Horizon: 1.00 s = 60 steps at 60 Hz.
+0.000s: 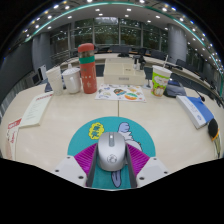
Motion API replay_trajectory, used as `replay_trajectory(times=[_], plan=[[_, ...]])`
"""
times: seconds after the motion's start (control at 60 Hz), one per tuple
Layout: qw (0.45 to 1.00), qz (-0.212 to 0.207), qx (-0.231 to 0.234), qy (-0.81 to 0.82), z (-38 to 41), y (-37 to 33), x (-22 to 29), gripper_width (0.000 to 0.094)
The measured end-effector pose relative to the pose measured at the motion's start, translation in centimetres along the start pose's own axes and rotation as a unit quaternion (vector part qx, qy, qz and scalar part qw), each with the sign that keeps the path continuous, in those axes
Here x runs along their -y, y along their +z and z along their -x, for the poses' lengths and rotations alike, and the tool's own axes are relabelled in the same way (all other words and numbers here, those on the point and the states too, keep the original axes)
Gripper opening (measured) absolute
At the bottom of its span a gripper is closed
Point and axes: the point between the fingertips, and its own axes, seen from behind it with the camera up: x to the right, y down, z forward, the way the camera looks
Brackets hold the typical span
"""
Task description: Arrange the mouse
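A silver-grey mouse (112, 151) sits between my two fingers, over a round teal mouse pad (92, 130) with a cartoon print that lies on the pale table (50, 135). My gripper (112, 160) is shut on the mouse: the magenta pads (92, 160) press against both of its sides. The mouse's front end points ahead, past the fingertips. I cannot tell whether the mouse rests on the mouse pad or is held just above it.
Beyond the mouse pad stand an orange bottle (88, 68) with a green cap, two white cups (70, 80) and a green-and-white cup (160, 80). Printed papers (120, 93) lie mid-table. A booklet (35, 110) lies to the left and a blue-white packet (197, 108) to the right.
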Motion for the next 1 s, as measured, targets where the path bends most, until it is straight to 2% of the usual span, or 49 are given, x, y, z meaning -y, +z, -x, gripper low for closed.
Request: replay_trajectory(times=[0.05, 0.083, 0.117, 0.133, 0.167, 0.233, 0.467, 0.717, 1.0], plan=[[1.0, 0.0, 0.001, -0.005, 0.1, -0.3, 0.1, 0.056], [1.0, 0.005, 0.003, -0.006, 0.1, -0.6, 0.3, 0.0664], [1.0, 0.006, 0.007, -0.006, 0.4, -1.2, 0.4, 0.0833], [1.0, 0.006, 0.01, -0.005, 0.6, -1.5, 0.5, 0.0873], [1.0, 0.005, 0.012, -0.005, 0.6, -2.3, 0.8, 0.0835], [1.0, -0.004, 0.007, -0.008, 0.6, -4.3, 1.5, 0.0869], [0.999, -0.047, -0.023, 0.009, 1.0, -15.8, 2.6, 0.0859], [0.996, -0.075, -0.039, 0.007, 4.0, -28.5, -0.9, 0.0858], [0.995, -0.085, -0.051, 0.004, 4.7, -34.2, -3.4, 0.0854]])
